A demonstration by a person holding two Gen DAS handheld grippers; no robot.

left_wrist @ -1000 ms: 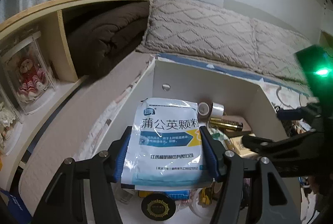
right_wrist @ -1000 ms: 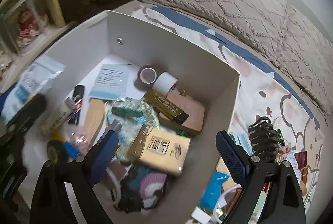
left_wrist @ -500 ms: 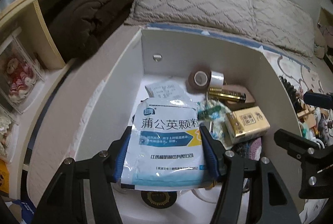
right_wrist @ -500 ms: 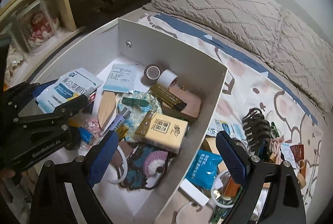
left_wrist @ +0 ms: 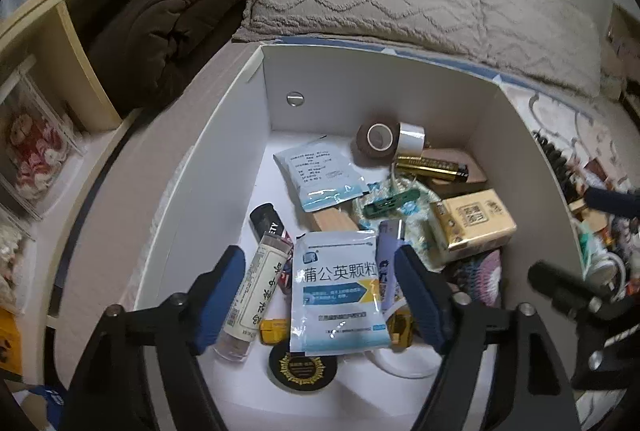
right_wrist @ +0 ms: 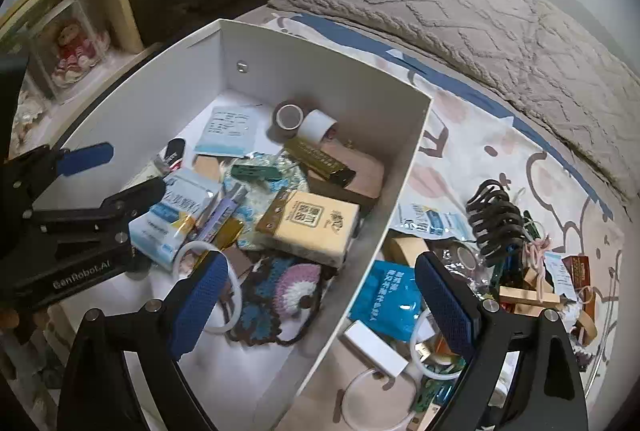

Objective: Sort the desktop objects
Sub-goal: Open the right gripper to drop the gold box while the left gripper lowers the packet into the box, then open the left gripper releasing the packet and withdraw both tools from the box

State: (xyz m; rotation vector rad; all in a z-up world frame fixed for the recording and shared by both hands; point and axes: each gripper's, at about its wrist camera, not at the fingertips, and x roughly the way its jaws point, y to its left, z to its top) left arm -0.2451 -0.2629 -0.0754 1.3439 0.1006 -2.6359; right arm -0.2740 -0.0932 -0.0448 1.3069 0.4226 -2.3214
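Clutter crowded the white box (left_wrist: 224, 167) where the left gripper's (left_wrist: 320, 295) opening jaws released the sachet (left_wrist: 338, 295); right gripper (right_wrist: 320, 303) gaped empty.

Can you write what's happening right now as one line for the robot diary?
left gripper: jaws opening, medicine sachet released between them | right gripper: open, empty | white box: sachet inside

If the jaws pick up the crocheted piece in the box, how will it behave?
The crocheted piece is probably floppy: it lies flat and draped among clutter in the white box. It looks light, being open yarn. Its loops may snag the white ring that lies against it.
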